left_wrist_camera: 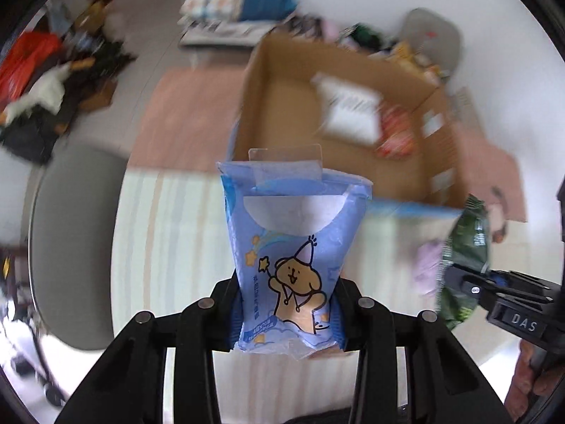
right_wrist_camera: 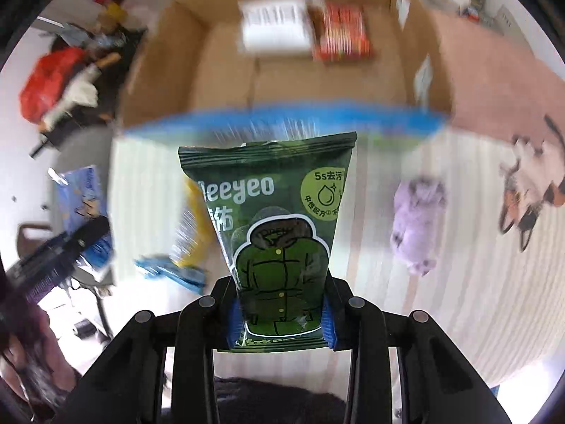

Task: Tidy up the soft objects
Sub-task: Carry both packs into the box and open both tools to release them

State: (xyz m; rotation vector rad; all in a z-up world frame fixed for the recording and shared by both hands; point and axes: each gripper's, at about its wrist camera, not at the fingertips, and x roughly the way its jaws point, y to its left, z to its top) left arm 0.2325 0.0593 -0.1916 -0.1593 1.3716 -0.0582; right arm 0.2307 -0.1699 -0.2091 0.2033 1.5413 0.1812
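Note:
My left gripper point(left_wrist_camera: 286, 312) is shut on a blue wet-wipe pack with a cartoon bear point(left_wrist_camera: 289, 247), held upright above the striped bed cover. My right gripper point(right_wrist_camera: 280, 314) is shut on a dark green wipe pack with a jacket drawing point(right_wrist_camera: 279, 219); this pack and gripper also show at the right of the left wrist view point(left_wrist_camera: 466, 247). An open cardboard box point(left_wrist_camera: 282, 106) lies ahead, with a white pack point(right_wrist_camera: 275, 28) and a red pack point(right_wrist_camera: 342, 33) inside. The blue pack shows at the left in the right wrist view point(right_wrist_camera: 84, 198).
A purple plush toy point(right_wrist_camera: 418, 219) and a calico cat plush point(right_wrist_camera: 533, 183) lie on the striped cover point(right_wrist_camera: 459, 282). A yellow and blue pack point(right_wrist_camera: 183, 247) lies left of the green pack. Clutter with a red bag point(right_wrist_camera: 49, 81) sits on the floor at left. A pink mat point(left_wrist_camera: 190, 120) lies under the box.

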